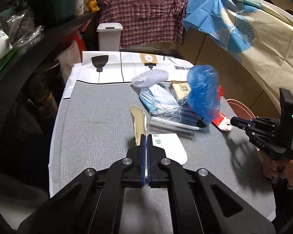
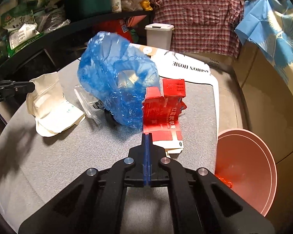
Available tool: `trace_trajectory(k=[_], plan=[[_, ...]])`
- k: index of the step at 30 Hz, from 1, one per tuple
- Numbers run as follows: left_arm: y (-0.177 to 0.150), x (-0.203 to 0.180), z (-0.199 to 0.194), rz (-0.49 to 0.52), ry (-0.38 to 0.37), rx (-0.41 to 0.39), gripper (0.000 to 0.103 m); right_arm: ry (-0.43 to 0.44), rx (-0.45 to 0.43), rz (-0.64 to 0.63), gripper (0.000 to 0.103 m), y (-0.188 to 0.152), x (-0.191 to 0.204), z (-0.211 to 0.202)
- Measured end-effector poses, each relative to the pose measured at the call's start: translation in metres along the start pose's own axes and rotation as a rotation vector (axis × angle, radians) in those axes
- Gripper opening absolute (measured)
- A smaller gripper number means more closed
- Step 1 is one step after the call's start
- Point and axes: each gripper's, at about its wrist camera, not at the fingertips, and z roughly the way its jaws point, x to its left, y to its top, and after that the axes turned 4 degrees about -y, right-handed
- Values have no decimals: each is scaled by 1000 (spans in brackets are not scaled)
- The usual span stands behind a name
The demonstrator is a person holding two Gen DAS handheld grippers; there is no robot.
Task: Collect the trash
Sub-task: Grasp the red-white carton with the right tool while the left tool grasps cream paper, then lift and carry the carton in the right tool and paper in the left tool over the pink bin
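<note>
My left gripper [image 1: 146, 136] is shut on the edge of a white paper wrapper with green print [image 1: 166, 146]; the wrapper also shows in the right wrist view [image 2: 52, 107], with the left gripper [image 2: 32, 86] at its upper left. My right gripper [image 2: 147, 135] is shut on the corner of a flattened red carton [image 2: 164, 107], which is lifted and tilted; the carton also shows in the left wrist view [image 1: 221, 119] with the right gripper [image 1: 232, 120] on it. A crumpled blue plastic bag [image 2: 115, 83] sits against the carton, blurred. Face masks [image 1: 158, 97] and clear packaging [image 1: 171, 122] lie under it.
A pink round bin [image 2: 248, 167] stands at the table's right edge. A white lidded bin [image 1: 109, 37] stands behind the table. A bubble-wrap piece [image 1: 150, 78] and a beige tissue pack [image 1: 180, 89] lie on the grey table cover [image 1: 97, 126]. Shelves with bags stand on the left.
</note>
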Motion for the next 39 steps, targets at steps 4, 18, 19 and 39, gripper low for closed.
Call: trace_trajectory(k=[4,18,19,39], plan=[[-3,-3,-9,1,13,-9,1,5,-18,4,0,-2,1,-12],[-9,-11,-20,-4,22,-8,1,-42,42,155,43,-5,-24,4],[-8,-10,-20,-10,24,-7,1,-42,43,162,43,-4,-25,6],[-6,-3,-7,-28,35,-2,1,-110,62,161,41,46,5,52]])
